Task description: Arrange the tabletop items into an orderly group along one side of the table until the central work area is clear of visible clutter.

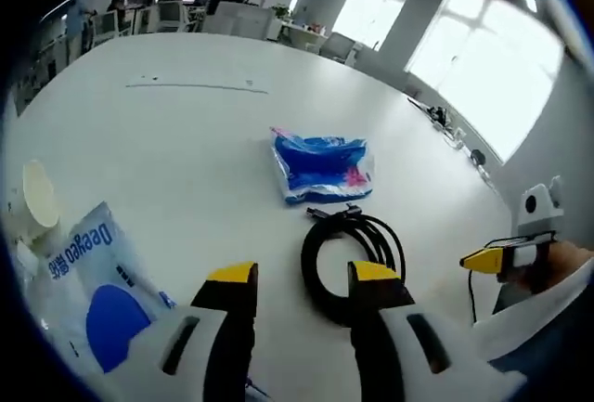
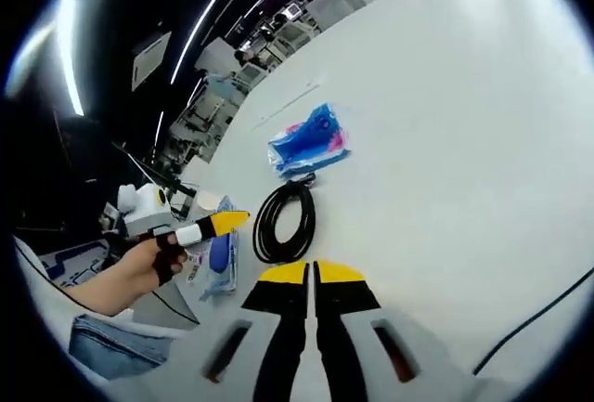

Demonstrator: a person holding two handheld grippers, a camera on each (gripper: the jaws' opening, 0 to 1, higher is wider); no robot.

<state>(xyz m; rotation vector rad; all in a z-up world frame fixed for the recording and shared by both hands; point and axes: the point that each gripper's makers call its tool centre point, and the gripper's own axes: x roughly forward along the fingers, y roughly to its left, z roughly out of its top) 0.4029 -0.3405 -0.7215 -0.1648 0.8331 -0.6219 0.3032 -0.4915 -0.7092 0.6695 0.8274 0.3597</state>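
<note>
Left gripper view is looking down its own parted, empty jaws, with the left gripper (image 1: 302, 281) hovering just above the white table (image 1: 186, 133) and a coiled black cable (image 1: 353, 253) lying right ahead, its near loop running behind the right-hand jaw tip. If the jaws are closing here, they are likely pinching a single strand, and the coil could be unwinding or dragging across the middle instead of travelling as one bundle. Beyond the cable, a crinkled blue plastic packet (image 1: 322, 168) with pink print is sitting near the table's centre, slippery-looking and soft. To the left, a white pouch with blue lettering (image 1: 93, 277) is resting near the edge beside a pale paper cup (image 1: 39, 193).

Right gripper view is showing the right gripper (image 2: 313, 277) with its yellow tips pressed together on nothing, hanging over bare table short of the cable (image 2: 286, 221) and the packet (image 2: 308, 142). The left gripper (image 2: 209, 226) is entering from the left in a person's hand (image 2: 139, 267).
</note>
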